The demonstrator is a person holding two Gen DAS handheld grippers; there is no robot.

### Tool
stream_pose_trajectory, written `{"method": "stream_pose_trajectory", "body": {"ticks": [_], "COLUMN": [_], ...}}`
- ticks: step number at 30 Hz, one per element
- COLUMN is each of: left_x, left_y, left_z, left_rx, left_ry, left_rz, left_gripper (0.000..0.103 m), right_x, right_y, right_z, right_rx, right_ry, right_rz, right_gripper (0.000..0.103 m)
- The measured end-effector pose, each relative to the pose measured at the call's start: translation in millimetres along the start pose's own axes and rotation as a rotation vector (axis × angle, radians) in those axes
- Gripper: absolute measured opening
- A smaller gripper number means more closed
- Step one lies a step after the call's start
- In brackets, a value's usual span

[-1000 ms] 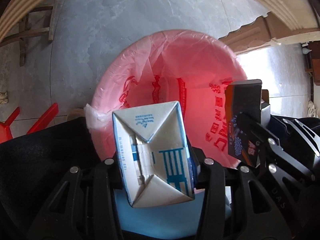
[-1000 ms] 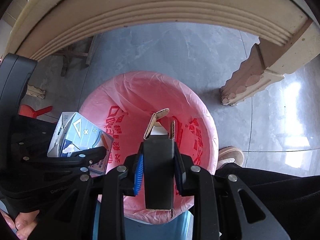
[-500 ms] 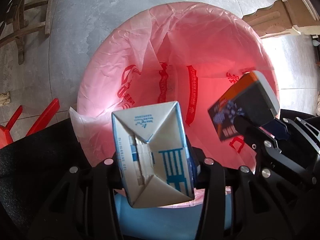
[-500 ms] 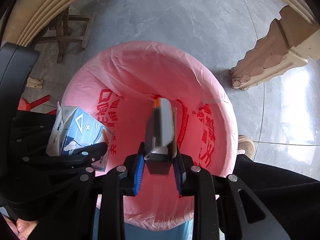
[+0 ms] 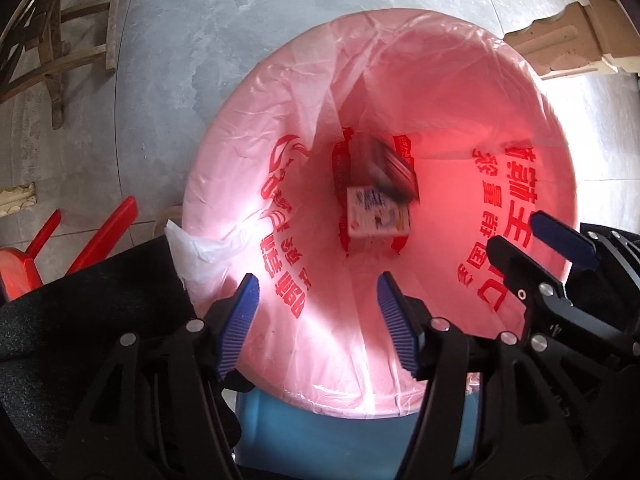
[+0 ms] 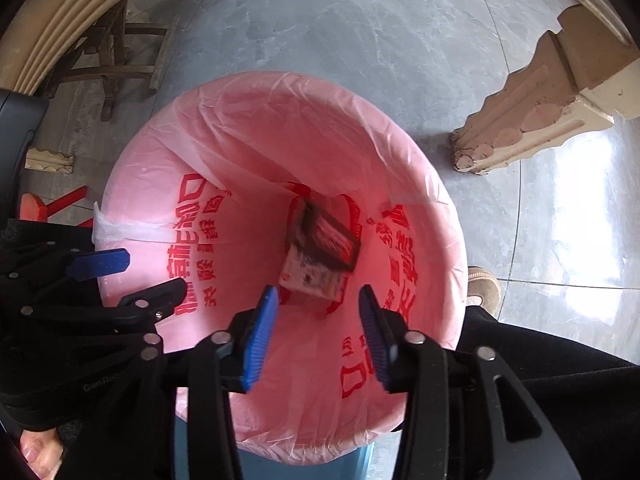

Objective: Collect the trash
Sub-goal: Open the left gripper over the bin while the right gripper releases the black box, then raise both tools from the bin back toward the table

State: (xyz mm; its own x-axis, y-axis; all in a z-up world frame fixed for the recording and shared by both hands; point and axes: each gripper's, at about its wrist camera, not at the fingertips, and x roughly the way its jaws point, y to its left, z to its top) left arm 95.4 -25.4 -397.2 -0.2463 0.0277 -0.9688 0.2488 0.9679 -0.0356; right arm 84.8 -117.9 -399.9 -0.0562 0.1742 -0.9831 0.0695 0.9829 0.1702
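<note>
A blue bin [image 5: 344, 436] lined with a pink bag [image 5: 248, 168] printed in red stands on the floor below both grippers. A white carton [image 5: 378, 218] and a dark box [image 5: 394, 170], blurred, lie at the bag's bottom; they also show in the right wrist view, carton [image 6: 310, 276] and dark box [image 6: 332, 240]. My left gripper [image 5: 318, 322] is open and empty over the near rim. My right gripper [image 6: 318, 334] is open and empty over the near rim, beside the left one [image 6: 132, 276].
Grey tiled floor surrounds the bin. A carved beige table leg [image 6: 532, 100] stands to the right, a wooden stool [image 6: 116, 56] to the far left, red plastic pieces [image 5: 80, 244] at the left. A shoe [image 6: 484, 292] is by the bin's right side.
Both grippers have opened. The white carton left the left gripper and the dark box left the right one; both now are at the bottom of the bag.
</note>
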Motion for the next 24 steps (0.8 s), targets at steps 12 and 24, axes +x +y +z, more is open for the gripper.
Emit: {"method": "stream_pose_trajectory", "body": {"ticks": [12,24], "left_x": [-5.9,-42.8], "left_y": [-0.1,-1.4], "left_z": [-2.2,-24.1], "left_rx": [-0.002,0.012], "left_ry": [-0.021,-0.119], "left_rz": [0.024,0.053], "left_gripper": [0.061,0.061], "right_x": [-5.3,-48.9], "right_y": [-1.7,0.2], "right_z": [0.5,-11.4], "right_rx": [-0.007,-0.001], "right_ry": [-0.013,-0.098], "right_rz": [-0.015,0.030], "right_gripper": [0.053,0.067]}}
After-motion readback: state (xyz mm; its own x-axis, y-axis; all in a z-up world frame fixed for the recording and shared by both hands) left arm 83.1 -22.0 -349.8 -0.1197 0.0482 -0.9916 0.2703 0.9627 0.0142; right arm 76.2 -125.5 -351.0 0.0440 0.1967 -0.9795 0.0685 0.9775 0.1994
